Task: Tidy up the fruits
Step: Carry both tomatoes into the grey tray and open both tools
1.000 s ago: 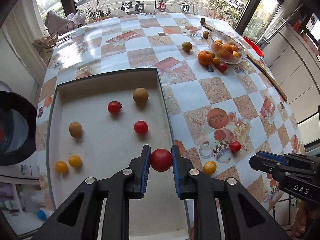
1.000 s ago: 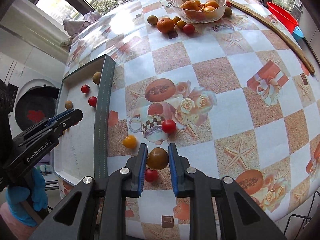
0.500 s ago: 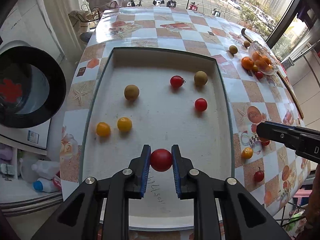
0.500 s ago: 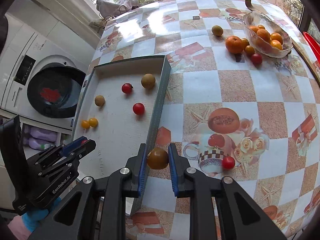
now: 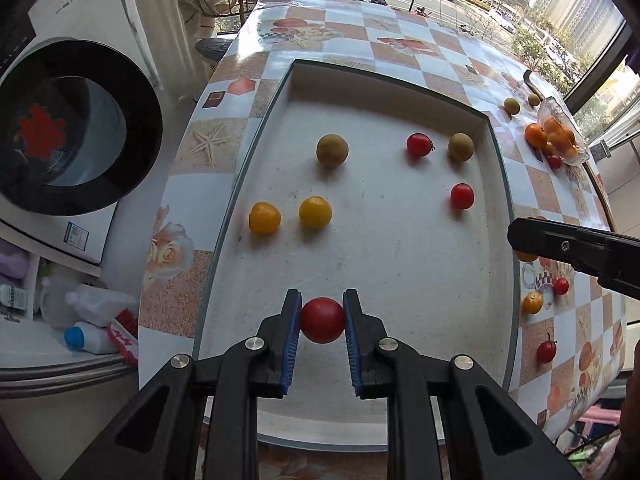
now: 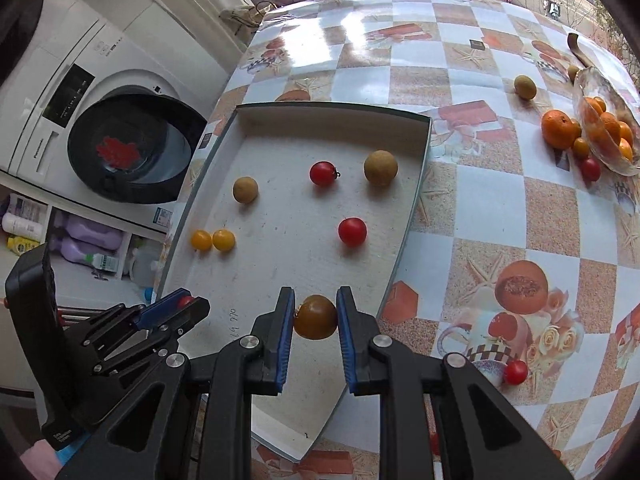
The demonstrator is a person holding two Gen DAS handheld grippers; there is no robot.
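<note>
- Red tomato (image 5: 322,319) is clamped in the left hand-held gripper (image 5: 322,322), held over the tray's (image 5: 256,148) near edge.
- Brownish tomato (image 6: 315,317) is clamped in the right hand-held gripper (image 6: 315,320), over the tray's near right edge.
- Glass bowl (image 6: 600,136) is seen at the desk's (image 6: 480,200) far right.

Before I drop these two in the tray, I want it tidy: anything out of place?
Yes: several fruits lie loose on the tablecloth, outside tray and glass bowl: a tangerine, cherry tomatoes.
</note>
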